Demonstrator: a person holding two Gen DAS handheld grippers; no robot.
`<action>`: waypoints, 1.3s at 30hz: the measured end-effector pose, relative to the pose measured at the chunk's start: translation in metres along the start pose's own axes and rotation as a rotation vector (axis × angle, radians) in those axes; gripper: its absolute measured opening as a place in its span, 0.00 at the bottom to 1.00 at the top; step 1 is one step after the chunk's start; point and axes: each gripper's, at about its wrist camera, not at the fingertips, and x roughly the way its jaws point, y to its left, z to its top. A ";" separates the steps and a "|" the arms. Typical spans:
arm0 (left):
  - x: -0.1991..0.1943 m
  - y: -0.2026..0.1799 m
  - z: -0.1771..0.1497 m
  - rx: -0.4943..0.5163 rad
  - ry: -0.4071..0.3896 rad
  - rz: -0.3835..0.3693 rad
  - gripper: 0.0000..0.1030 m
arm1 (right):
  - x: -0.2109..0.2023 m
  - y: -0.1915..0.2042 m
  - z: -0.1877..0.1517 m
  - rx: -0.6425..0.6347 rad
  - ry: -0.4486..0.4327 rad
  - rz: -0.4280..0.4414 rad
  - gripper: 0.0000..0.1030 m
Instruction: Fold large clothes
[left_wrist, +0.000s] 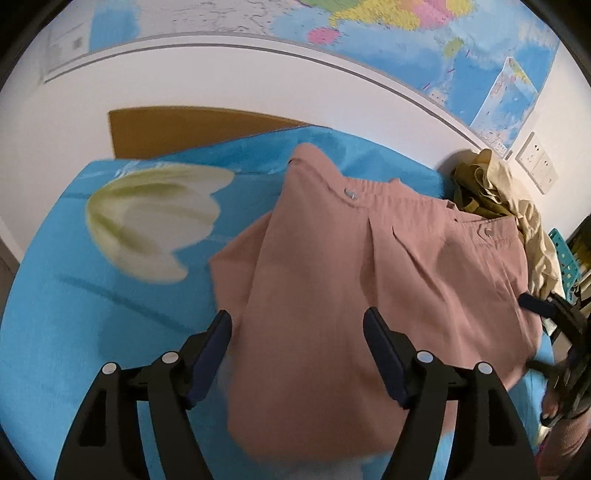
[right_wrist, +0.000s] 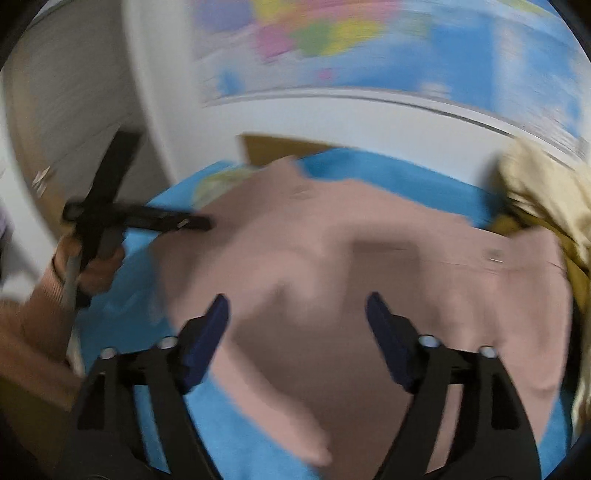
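A dusty-pink garment with two metal snaps near its waistband lies spread on a blue bed sheet. My left gripper is open and empty, hovering over the garment's near left part. My right gripper is open and empty above the same pink garment; its view is blurred. The right gripper also shows at the right edge of the left wrist view. The left gripper shows at the left of the right wrist view, over the garment's left edge.
A heap of beige and olive clothes lies at the garment's far right, against the wall. The sheet has a white tulip print. A wooden headboard and a wall map stand behind. A teal crate is at right.
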 end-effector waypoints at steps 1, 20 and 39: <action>-0.003 0.002 -0.005 -0.012 0.001 -0.002 0.70 | 0.008 0.015 -0.002 -0.054 0.019 -0.005 0.82; -0.027 -0.008 -0.049 0.007 -0.011 0.016 0.75 | 0.021 0.048 -0.017 -0.133 0.049 -0.089 0.82; -0.014 -0.016 -0.039 0.098 -0.016 0.036 0.77 | -0.025 0.000 -0.029 0.037 -0.022 -0.176 0.82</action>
